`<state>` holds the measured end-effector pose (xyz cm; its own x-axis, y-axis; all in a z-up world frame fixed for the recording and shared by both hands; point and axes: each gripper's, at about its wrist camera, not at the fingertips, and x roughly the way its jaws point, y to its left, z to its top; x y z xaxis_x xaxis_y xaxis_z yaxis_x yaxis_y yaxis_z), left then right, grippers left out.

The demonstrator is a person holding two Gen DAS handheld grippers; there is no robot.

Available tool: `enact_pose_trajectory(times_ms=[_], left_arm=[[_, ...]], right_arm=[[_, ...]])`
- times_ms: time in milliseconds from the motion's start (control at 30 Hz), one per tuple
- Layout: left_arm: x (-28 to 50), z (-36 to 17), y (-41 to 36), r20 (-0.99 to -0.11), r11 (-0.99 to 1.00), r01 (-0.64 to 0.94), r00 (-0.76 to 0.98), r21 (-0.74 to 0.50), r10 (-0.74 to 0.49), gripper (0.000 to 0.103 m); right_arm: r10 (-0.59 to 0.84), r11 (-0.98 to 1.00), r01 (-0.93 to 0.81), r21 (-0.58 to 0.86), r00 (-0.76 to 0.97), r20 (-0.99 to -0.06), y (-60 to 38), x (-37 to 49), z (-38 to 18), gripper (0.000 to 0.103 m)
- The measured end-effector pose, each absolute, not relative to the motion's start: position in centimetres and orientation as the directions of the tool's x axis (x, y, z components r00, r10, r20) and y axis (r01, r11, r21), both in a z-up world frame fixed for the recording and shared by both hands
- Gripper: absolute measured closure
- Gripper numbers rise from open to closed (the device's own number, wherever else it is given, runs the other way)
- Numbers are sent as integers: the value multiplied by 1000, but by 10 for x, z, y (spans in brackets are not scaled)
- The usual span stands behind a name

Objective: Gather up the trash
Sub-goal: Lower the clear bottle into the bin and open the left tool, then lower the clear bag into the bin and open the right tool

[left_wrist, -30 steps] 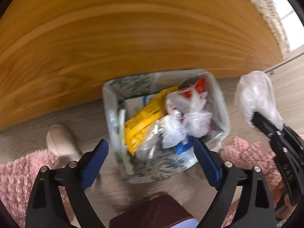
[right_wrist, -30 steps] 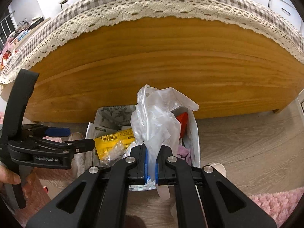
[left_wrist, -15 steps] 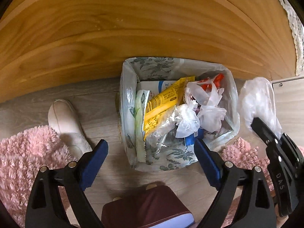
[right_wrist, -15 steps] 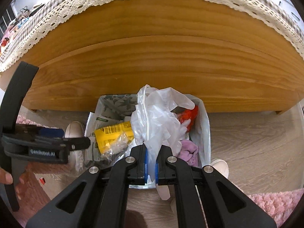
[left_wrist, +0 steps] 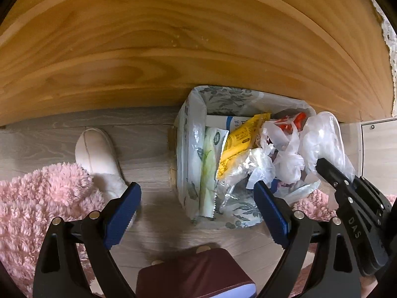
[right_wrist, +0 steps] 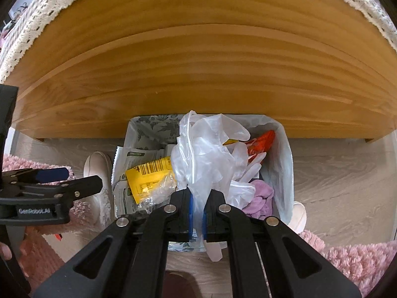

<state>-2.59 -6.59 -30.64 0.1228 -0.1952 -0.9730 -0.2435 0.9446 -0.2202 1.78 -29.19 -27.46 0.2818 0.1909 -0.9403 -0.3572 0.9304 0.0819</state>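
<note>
A bin lined with a flower-print bag stands on the floor against a wooden bed side, full of wrappers: a yellow packet, a red one, crumpled clear plastic. My right gripper is shut on a clear plastic glove-like bag that hangs just over the bin's opening. In the left wrist view this right gripper and its plastic sit at the bin's right rim. My left gripper is open and holds nothing, above the bin's near left side; it also shows as the left gripper.
The wooden bed frame with a lace-edged cover rises right behind the bin. A white slipper and a pink shaggy rug lie left. A second slipper is on the right. A person's maroon clothing is below.
The right gripper with its plastic has sunk and come from beside the bin to over its right rim. The left gripper has shifted left, so the bin now sits further right in its view.
</note>
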Motion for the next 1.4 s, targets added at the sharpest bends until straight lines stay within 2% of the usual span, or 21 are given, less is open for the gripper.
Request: enact_pose_trajectory(times_ms=[233,267,300,333,367,467,500,600,833,1400], left_arm=[[-28,-307,-63,-970,940,-252,132,-231,-203,14],[-28,-307,-63,-970,940,-253,133,-230,-202,14],[-28,-306,-62,-971,940,-254,134,-229,-200,14],[-28,-307,-62,-971,939,-256,135,-228,-199,14],[-28,-306,-62,-971,939,-257,136,-228,-199,14],[-27,-306,-63,-970,939,-256,139,-229,-199,14],[-27,-305,-63,-970,940,-254,139,-229,-199,14],[-27,-306,-64,-972,942,-252,134,-222,-194,14],[-28,-308,-63,-973,940,-260,129,-219,-191,14],[-29,-309,-64,-975,943,-254,122,-214,-189,14]], right_arm=[[172,933,-353,70,265,-949,-286,21,-280,97],[164,933,-354,61,269,-949,-285,21,-280,92],[155,935,-351,52,274,-949,-285,21,-281,76],[152,937,-346,49,279,-948,-283,21,-281,66],[154,940,-338,49,290,-945,-285,22,-279,47],[157,945,-325,45,326,-932,-287,20,-273,38],[155,945,-323,43,331,-931,-288,20,-272,31],[150,948,-316,42,325,-934,-290,20,-274,19],[159,955,-288,72,289,-944,-299,20,-278,9],[142,947,-320,41,301,-943,-292,18,-281,8]])
